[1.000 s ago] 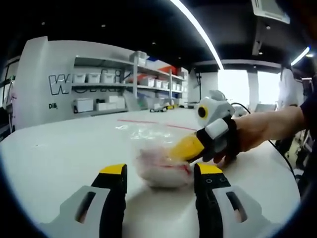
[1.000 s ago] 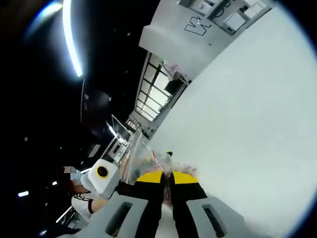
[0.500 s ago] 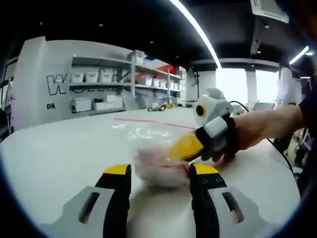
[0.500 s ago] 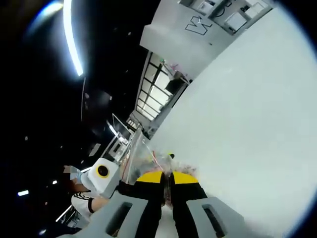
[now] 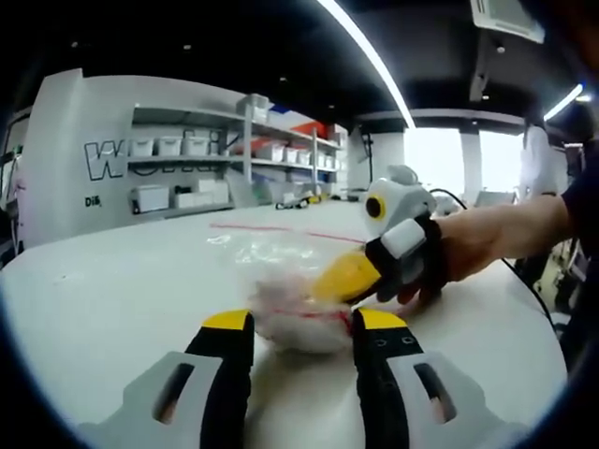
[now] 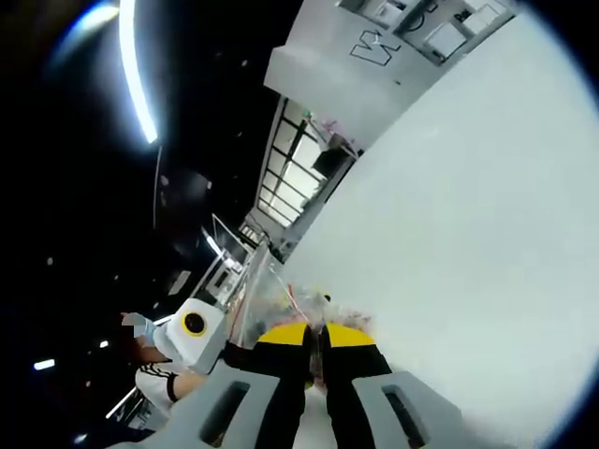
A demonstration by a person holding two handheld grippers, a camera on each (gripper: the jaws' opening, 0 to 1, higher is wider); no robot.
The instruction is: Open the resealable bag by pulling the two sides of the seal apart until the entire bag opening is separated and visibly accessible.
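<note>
A person's bare forearm reaches in from the right of the left gripper view, the hand (image 5: 468, 251) wrapped around the right gripper (image 5: 348, 277), whose yellow-tipped black jaws are pressed together on the upper edge of the clear plastic resealable bag with a red seal line (image 5: 298, 309); in the right gripper view the same right gripper (image 6: 316, 339) shows its jaws nearly touching, clamped on the bag's thin film (image 6: 271, 304); the left gripper (image 5: 299, 327) sits low, its jaws apart and holding nothing, tips just beside the bag on either side; the bag, with something pale inside, lies on the broad white desk (image 5: 112, 281), well in from its edges; behind stand grey wall shelves with white storage boxes (image 5: 187, 168) and a long ceiling light strip (image 5: 370, 56).
</note>
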